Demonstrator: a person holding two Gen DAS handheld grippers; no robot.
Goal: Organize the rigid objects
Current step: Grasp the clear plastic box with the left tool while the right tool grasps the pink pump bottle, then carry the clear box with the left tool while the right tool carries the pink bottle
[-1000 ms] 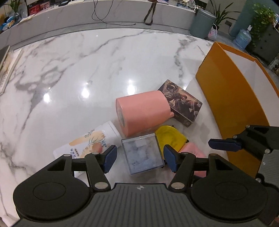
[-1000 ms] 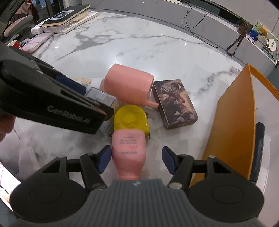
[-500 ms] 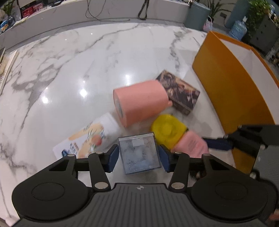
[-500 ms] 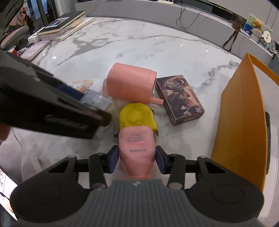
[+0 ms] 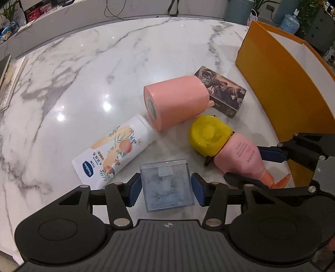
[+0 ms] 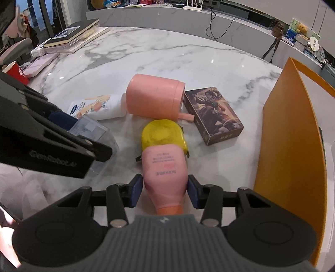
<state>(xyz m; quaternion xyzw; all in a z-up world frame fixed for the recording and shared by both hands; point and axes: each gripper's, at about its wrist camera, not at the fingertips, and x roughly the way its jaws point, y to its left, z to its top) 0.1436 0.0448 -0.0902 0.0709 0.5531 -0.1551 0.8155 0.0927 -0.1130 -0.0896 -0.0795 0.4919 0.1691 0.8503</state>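
Observation:
My left gripper (image 5: 165, 190) is shut on a clear plastic box (image 5: 166, 184), held above the marble table (image 5: 83, 62). My right gripper (image 6: 165, 190) is shut on a pink lotion bottle (image 6: 164, 175), also seen in the left wrist view (image 5: 242, 154). Just beyond it lies a yellow tape measure (image 6: 162, 135). A pink cup (image 6: 155, 98) lies on its side. Next to it are a white Vaseline tube (image 5: 115, 150) and a dark illustrated card box (image 6: 213, 115). An orange box (image 6: 291, 134) with a white inside stands at the right.
Books and notebooks (image 6: 69, 37) are stacked at the table's far left, with a red cup (image 6: 14, 72) near them. A grey counter (image 6: 188, 16) with cables runs behind the table.
Both grippers have shut, the left on the clear box and the right on the pink bottle. The clear box has been raised off the table, uncovering more of the white tube.

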